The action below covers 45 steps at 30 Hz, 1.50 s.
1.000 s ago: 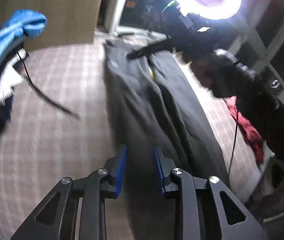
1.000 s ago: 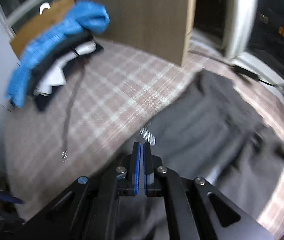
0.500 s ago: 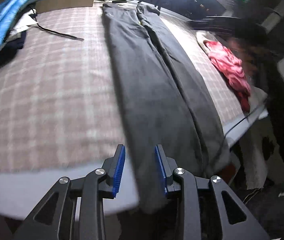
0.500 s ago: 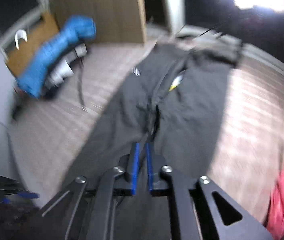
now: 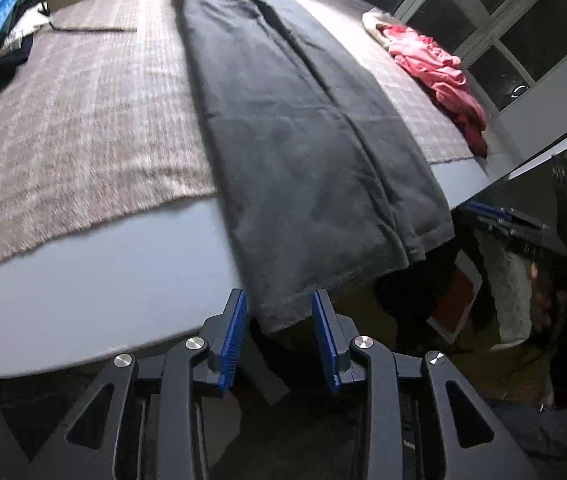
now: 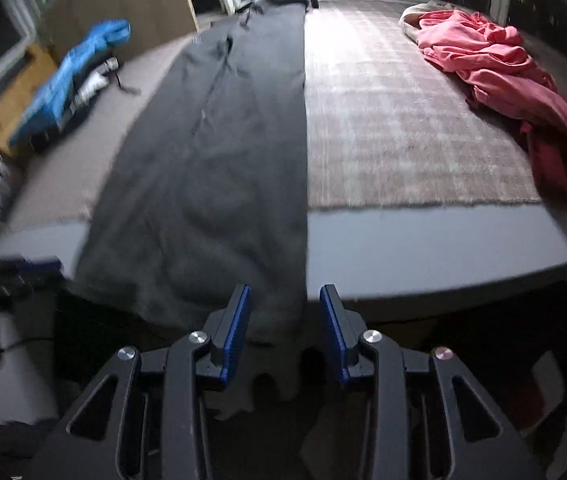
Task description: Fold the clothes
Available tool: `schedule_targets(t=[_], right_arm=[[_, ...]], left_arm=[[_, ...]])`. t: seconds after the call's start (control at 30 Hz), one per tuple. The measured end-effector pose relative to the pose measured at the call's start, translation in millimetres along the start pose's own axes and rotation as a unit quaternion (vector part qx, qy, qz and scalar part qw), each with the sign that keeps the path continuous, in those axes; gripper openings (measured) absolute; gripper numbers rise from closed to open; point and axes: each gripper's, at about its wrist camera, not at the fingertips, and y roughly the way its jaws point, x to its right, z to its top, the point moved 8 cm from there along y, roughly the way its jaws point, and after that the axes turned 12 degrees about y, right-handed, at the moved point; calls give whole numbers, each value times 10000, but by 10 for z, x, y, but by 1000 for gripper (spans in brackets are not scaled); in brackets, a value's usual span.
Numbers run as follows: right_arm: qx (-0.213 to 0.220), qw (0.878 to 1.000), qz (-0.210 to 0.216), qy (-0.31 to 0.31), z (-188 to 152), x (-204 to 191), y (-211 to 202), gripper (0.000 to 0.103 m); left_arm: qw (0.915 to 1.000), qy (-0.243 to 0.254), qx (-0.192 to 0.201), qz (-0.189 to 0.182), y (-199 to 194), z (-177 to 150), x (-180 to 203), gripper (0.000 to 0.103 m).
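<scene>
1. Both grippers are hovering with jaws spread wide and empty: the left gripper [image 5: 279, 332] and the right gripper [image 6: 285, 328].
2. Dark grey trousers [image 5: 283, 120] are lying flat lengthwise on the surface [image 5: 83, 280], their near hems draping over the edge just beyond each pair of jaws.
3. Beneath them is lying a plaid, fuzzy blanket [image 6: 395, 120]; a crumpled pink garment [image 6: 499, 72] is sitting far right, a blue garment [image 6: 71, 84] far left.

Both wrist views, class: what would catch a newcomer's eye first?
Dark grey trousers stretch lengthwise down the bed, their leg ends hanging over the near edge. The open left claw and open right claw each sit at a hem. A crumpled pink garment lies far right.
</scene>
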Motion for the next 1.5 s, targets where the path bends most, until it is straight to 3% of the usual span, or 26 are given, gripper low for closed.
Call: schedule_targets(t=[0.23, 0.37, 0.43, 0.53, 0.67, 0.93, 1.1, 1.2, 1.33, 1.37, 1.4, 1.43, 1.5], right_arm=[[-17, 9992, -136, 380, -164, 210, 39, 36], [274, 9991, -312, 18, -29, 104, 52, 36], [76, 9987, -468, -186, -44, 52, 130, 36], [-190, 9990, -367, -140, -151, 58, 135, 36], [-406, 9989, -168, 173, -200, 156, 142, 36], [41, 9991, -333, -248, 36, 16, 44, 36], [-47, 9981, -410, -453, 117, -24, 191, 36], [-38, 9973, -352, -649, 87, -72, 210, 37], [9, 9941, -404, -1003, 32, -141, 195, 36], [-3, 9940, -366, -1035, 31, -148, 187, 33], [-30, 9939, -303, -1057, 28, -159, 179, 17], [-78, 9941, -219, -1062, 22, -173, 172, 10], [-138, 9939, -157, -1082, 16, -193, 173, 7]], left_arm=[[9998, -175, -64, 115, 68, -42, -27, 33], [9993, -216, 12, 303, 73, 14, -42, 39], [9992, -251, -62, 296, 113, -1, -24, 39], [9990, -441, -69, 50, 104, -79, 42, 39], [9987, -446, -112, 238, 124, -49, 26, 39], [9969, -455, -198, 615, 160, 11, -4, 43], [9976, -253, -211, 606, 202, 69, 73, 43], [9981, -101, -213, 564, 229, 106, 133, 41], [9984, 102, -215, 508, 267, 156, 214, 30], [9984, 153, -216, 494, 276, 168, 234, 20], [9984, 202, -216, 479, 285, 181, 253, 16], [9987, 166, -215, 433, 288, 187, 230, 11], [9993, 84, -207, 304, 295, 197, 200, 7]])
